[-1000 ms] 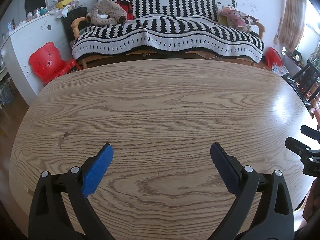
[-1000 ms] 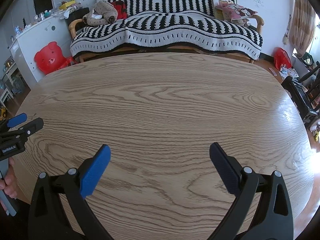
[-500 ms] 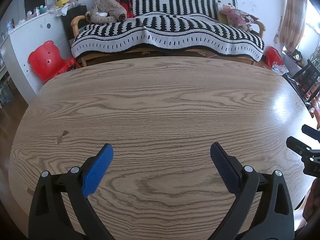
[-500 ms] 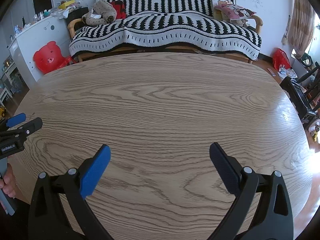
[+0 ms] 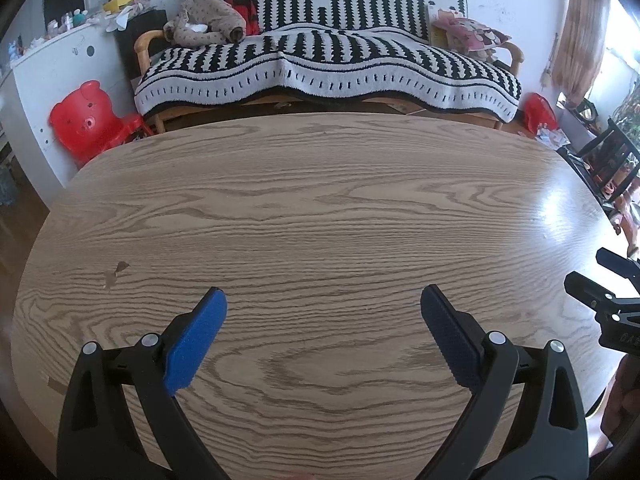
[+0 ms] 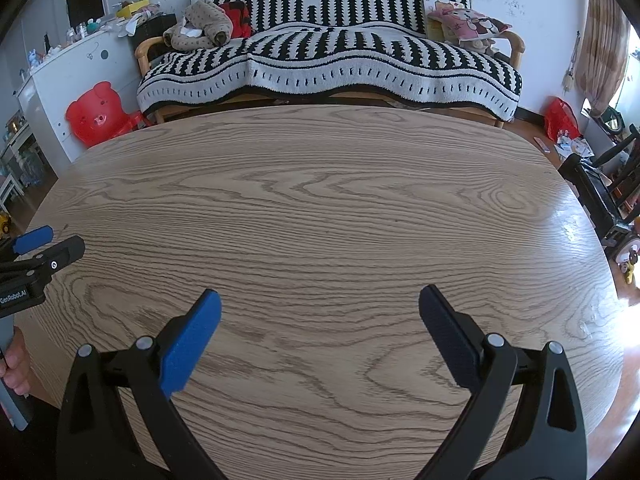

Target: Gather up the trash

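Left gripper (image 5: 323, 300): jaws spread wide, nothing between them. Black plastic arms with silver pivot pins; fingers (image 5: 196, 338) faced with blue ribbed rubber. Held above the near part of the table.

Right gripper (image 6: 320, 298): same build, jaws likewise parted and empty. Its black tips also show at the right edge of the left wrist view. A hand (image 6: 14, 360) grips the left unit's handle at the left edge of the right wrist view.

Table (image 5: 320, 208): oval top, light oak-look veneer with strong wavy grain, glossy, glare toward the right side. Small dark chip (image 5: 116, 272) in the surface on the left.

Trash: none can be made out on the tabletop in either view; its location cannot be told.

Beyond the far edge: wooden-armed sofa (image 6: 328, 60) under a black-and-white knitted throw, a brown garment (image 6: 200, 26) heaped on its left end. Red bear-shaped plastic chair (image 6: 98, 114) on the floor beside a white cabinet (image 6: 60, 80).
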